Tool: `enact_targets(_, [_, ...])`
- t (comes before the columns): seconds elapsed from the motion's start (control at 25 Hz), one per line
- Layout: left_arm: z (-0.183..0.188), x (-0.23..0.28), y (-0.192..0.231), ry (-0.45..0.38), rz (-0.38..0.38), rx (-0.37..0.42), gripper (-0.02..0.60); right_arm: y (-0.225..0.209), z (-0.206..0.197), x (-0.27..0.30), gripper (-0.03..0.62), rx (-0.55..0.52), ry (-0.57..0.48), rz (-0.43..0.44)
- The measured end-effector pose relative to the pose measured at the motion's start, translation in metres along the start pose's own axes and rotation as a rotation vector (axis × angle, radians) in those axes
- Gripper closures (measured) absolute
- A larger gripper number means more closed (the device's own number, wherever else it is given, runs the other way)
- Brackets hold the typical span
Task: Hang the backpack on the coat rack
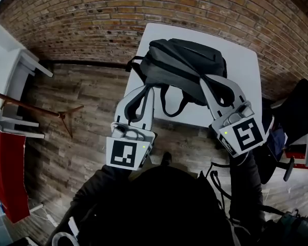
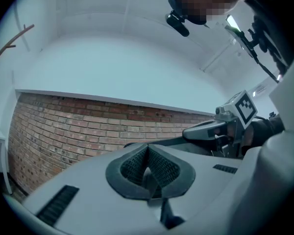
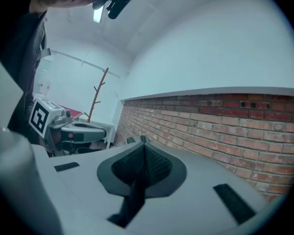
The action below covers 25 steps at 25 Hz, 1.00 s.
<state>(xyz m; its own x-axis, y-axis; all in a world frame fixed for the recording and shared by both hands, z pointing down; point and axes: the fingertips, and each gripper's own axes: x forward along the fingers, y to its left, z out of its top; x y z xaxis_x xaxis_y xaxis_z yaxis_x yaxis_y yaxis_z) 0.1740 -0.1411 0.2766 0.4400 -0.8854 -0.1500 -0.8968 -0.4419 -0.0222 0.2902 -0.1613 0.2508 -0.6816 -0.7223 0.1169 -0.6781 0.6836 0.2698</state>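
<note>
Over the white table [image 1: 246, 70] in front of you, against the brick wall [image 1: 92, 14], the dark grey backpack [image 1: 187, 60] is between your two grippers. From the head view you cannot tell whether its base rests on the tabletop or hangs clear of it.

Your left gripper [image 1: 145, 89] reaches to the bag's left side. Its own view shows the jaws pressed together, with the mesh pads [image 2: 132, 165] clenched on the left strap [image 2: 162, 210], a black band that runs out of the seam toward the camera. Your right gripper [image 1: 209, 83] reaches to the bag's right side and is clamped the same way. Its jaws meet on the right strap [image 3: 132, 199], a dark band pinched between the pads. Both grippers point roughly level toward the wall, side by side, and each shows in the other's view. A loose loop [image 1: 173, 106] of strap hangs from the bag across the table's near edge, between the two grippers.

The coat rack [image 1: 38, 108], a bare wooden stand with branch-like prongs, is off to your left over the wooden floor [image 1: 82, 147], well apart from the backpack and the table. It is just beside white shelving [image 1: 15, 60], with a red cabinet [image 1: 7, 158] nearer to you on that side. In the right gripper view the rack shows upright against the pale wall beyond your left gripper.
</note>
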Motion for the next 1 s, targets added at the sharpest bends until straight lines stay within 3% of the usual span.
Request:
enact_targets(0.2, [0.021, 0.005, -0.012, -0.017, -0.005, 0.006, 0.574, -0.043, 0.057, -0.020, 0.591, 0.065, -0.119, -0.010])
enact_targets(0.32, [0.012, 0.014, -0.026, 0.012, -0.065, 0.030, 0.575, -0.075, 0.076, -0.029, 0.591, 0.109, -0.165, -0.078])
enact_targets(0.4, [-0.008, 0.029, -0.036, -0.005, -0.111, 0.067, 0.574, -0.064, 0.051, -0.030, 0.591, 0.133, -0.132, -0.100])
enact_targets(0.44, [-0.022, 0.036, -0.035, -0.010, -0.097, 0.062, 0.575, -0.048, 0.030, -0.029, 0.591, 0.135, -0.106, -0.090])
enact_targets(0.52, [-0.052, 0.046, -0.022, 0.006, -0.035, 0.006, 0.575, -0.021, -0.011, -0.022, 0.590, 0.127, -0.045, -0.041])
enact_targets(0.6, [-0.068, 0.047, -0.016, 0.009, -0.027, -0.047, 0.574, -0.005, -0.038, -0.018, 0.589, 0.194, -0.003, 0.018])
enact_targets(0.76, [-0.068, 0.057, -0.031, 0.001, -0.081, -0.040, 0.575, -0.002, -0.068, -0.031, 0.589, 0.238, 0.060, 0.012])
enact_targets(1.0, [-0.074, 0.037, -0.031, 0.050, -0.034, -0.017, 0.574, 0.015, -0.101, -0.031, 0.588, 0.235, 0.095, 0.040])
